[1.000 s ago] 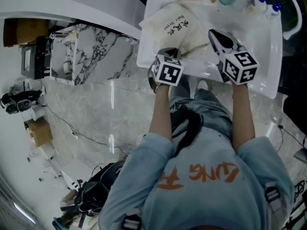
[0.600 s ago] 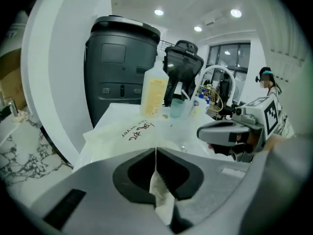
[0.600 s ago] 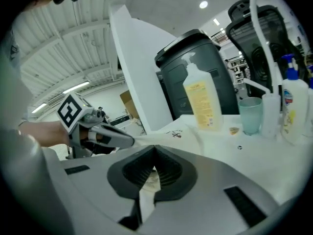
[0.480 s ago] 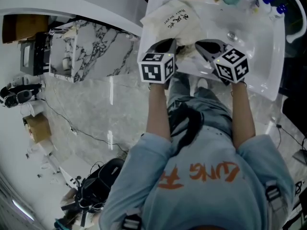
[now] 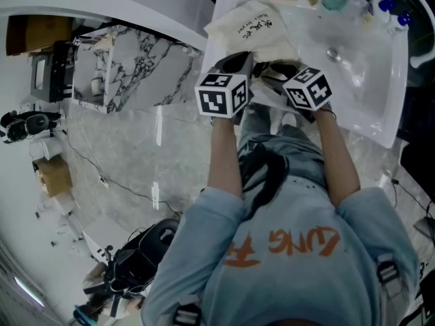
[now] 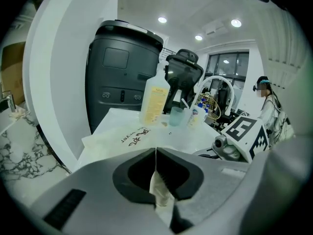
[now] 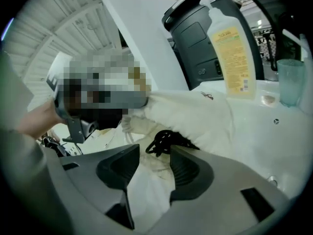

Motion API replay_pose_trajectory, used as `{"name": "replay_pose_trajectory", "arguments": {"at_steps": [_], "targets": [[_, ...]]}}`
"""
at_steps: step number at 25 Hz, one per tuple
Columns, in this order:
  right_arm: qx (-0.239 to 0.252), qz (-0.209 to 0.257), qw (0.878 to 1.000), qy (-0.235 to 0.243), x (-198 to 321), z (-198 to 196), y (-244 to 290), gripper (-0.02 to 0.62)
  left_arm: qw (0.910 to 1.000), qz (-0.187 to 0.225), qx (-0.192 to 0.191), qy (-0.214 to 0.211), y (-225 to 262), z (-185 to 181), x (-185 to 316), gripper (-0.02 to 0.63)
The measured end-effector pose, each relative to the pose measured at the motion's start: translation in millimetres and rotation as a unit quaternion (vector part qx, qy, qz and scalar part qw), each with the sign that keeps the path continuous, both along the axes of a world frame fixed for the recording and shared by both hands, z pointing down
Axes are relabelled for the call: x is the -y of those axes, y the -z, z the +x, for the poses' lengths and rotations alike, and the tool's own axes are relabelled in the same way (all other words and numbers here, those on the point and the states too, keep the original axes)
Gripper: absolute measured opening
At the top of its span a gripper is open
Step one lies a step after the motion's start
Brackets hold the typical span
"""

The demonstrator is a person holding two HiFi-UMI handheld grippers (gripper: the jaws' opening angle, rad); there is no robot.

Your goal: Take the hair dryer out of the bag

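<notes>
A cream cloth bag (image 5: 253, 24) with black print lies on the white counter left of the sink. My left gripper (image 5: 239, 62) is shut on a fold of the bag's edge (image 6: 157, 182) and holds it up. My right gripper (image 7: 154, 153) sits at the bag's mouth; its jaws have just been opening and stand wide. Bag cloth (image 7: 146, 185) lies loosely between them. A black coiled cord (image 7: 164, 141) shows in the mouth just ahead of the fingertips. The hair dryer's body is hidden inside the bag (image 7: 195, 112). In the head view the right gripper (image 5: 275, 70) is close beside the left.
A yellow soap bottle (image 7: 230, 58) and a teal cup (image 7: 289, 81) stand at the counter's back. The sink basin (image 5: 357, 56) lies to the right. A tall dark bin (image 6: 120, 77) stands behind the counter (image 6: 195, 136). A person (image 6: 268, 106) stands far off.
My right gripper has swung left and down from over the sink to the bag's mouth, and its jaws now stand apart. The left gripper has lifted the bag's edge a little.
</notes>
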State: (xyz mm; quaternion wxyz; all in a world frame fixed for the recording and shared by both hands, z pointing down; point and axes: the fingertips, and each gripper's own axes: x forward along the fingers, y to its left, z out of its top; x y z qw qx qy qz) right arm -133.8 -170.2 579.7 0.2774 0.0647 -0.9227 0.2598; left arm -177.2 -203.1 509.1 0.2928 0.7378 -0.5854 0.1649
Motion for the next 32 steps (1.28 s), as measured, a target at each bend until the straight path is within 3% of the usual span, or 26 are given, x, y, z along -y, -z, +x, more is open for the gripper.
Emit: {"name": "replay_pose_trajectory", "arguments": {"at_steps": [2, 6, 16, 22, 27, 32], "targets": [[0.004, 0.000, 1.000, -0.021, 7, -7, -1, 0.204, 1.0000, 0.003, -0.002, -0.001, 1, -2, 0, 0.008], [-0.009, 0.009, 1.000, -0.016, 8, -18, -4, 0.187, 0.9998, 0.008, -0.013, -0.010, 2, -2, 0, 0.008], [-0.068, -0.062, 0.995, -0.046, 9, -32, -16, 0.144, 0.9989, 0.019, -0.031, -0.030, 0, -1, -3, 0.008], [-0.078, -0.065, 0.994, -0.037, 6, -31, -17, 0.055, 0.9989, 0.022, -0.028, -0.032, -3, -5, -6, 0.008], [-0.033, -0.077, 0.996, -0.029, 7, -22, -3, 0.037, 0.9996, 0.014, -0.017, -0.016, -15, -15, -10, 0.008], [0.023, -0.102, 0.994, -0.014, 8, -6, 21, 0.034, 0.9991, 0.025, -0.033, 0.002, -18, -19, -11, 0.008]]}}
